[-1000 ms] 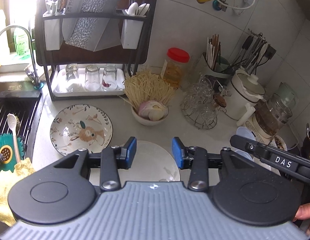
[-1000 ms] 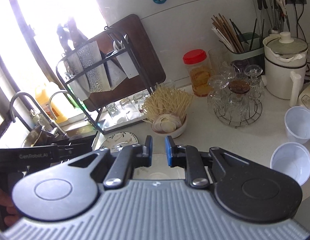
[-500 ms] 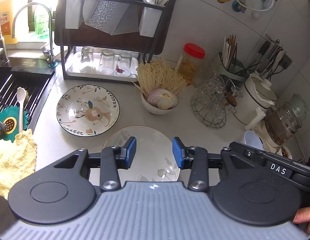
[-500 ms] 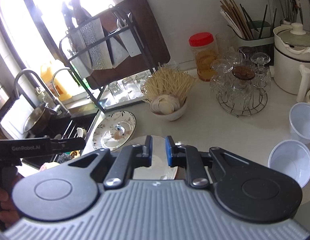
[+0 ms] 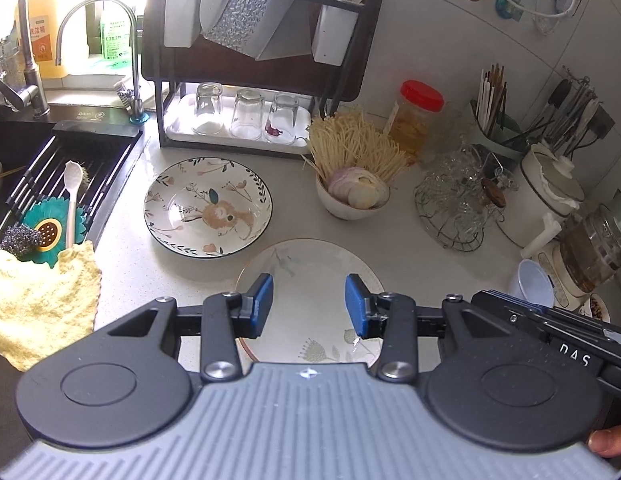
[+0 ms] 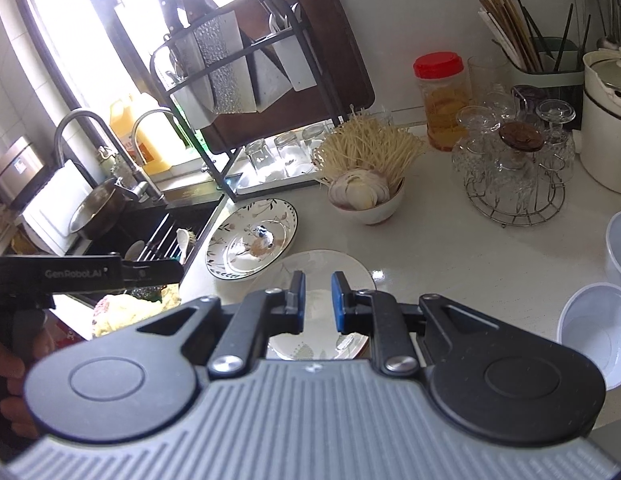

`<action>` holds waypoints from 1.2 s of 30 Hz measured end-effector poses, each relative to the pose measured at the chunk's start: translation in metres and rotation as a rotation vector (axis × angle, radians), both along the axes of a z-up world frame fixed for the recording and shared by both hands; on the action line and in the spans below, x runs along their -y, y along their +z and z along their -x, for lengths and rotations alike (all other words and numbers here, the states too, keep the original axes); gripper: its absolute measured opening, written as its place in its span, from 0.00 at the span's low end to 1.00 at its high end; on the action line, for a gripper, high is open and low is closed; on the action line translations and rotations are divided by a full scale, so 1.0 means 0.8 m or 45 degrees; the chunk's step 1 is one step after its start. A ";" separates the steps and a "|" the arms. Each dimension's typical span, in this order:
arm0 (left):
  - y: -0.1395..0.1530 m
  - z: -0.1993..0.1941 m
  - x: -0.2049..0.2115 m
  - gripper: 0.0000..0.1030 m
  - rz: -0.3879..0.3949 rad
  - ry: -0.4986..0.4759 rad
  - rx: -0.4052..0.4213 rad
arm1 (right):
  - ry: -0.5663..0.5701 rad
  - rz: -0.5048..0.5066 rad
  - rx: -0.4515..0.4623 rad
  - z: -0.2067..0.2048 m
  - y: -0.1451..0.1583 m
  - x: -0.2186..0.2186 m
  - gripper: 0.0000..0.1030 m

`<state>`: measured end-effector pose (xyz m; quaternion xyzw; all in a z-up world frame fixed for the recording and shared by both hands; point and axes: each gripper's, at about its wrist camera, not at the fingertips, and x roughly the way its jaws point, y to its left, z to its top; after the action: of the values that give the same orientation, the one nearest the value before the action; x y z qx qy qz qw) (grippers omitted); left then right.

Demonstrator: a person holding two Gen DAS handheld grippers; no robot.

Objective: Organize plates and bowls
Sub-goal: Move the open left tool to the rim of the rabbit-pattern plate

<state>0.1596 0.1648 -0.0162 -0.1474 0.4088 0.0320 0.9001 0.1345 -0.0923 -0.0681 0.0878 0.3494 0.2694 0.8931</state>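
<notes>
A rabbit-patterned plate (image 5: 208, 208) lies on the counter left of a white bowl (image 5: 350, 210) holding onion slices and noodles. A pale floral plate (image 5: 310, 280) lies nearer, right under my left gripper (image 5: 309, 306), which hovers above it open and empty. In the right wrist view my right gripper (image 6: 317, 302) hovers over the same pale plate (image 6: 326, 268), jaws a small gap apart, holding nothing. The rabbit plate (image 6: 252, 238) and bowl (image 6: 368, 210) show beyond it.
A black dish rack (image 5: 254, 60) with upturned glasses stands at the back. The sink (image 5: 50, 184) with a spoon, scrubber and yellow cloth (image 5: 38, 292) is on the left. A wire stand of glasses (image 5: 456, 208), a red-lidded jar (image 5: 416, 116) and plastic cups (image 6: 594, 328) stand at the right.
Both grippers have pulled back and up from the counter; both plates now show more fully. Jaw openings are unchanged.
</notes>
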 end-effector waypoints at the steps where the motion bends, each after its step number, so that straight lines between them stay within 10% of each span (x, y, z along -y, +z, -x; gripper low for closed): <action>1: -0.002 -0.003 -0.002 0.44 0.003 -0.004 0.001 | -0.002 -0.001 -0.008 -0.002 -0.001 -0.002 0.17; 36: -0.099 -0.170 -0.233 0.44 0.096 -0.143 -0.149 | -0.233 -0.025 -0.215 -0.143 -0.043 -0.184 0.17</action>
<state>0.2955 0.3516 -0.0950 -0.1558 0.4692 -0.0256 0.8688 0.2491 0.0552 -0.1023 0.1505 0.4111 0.1820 0.8805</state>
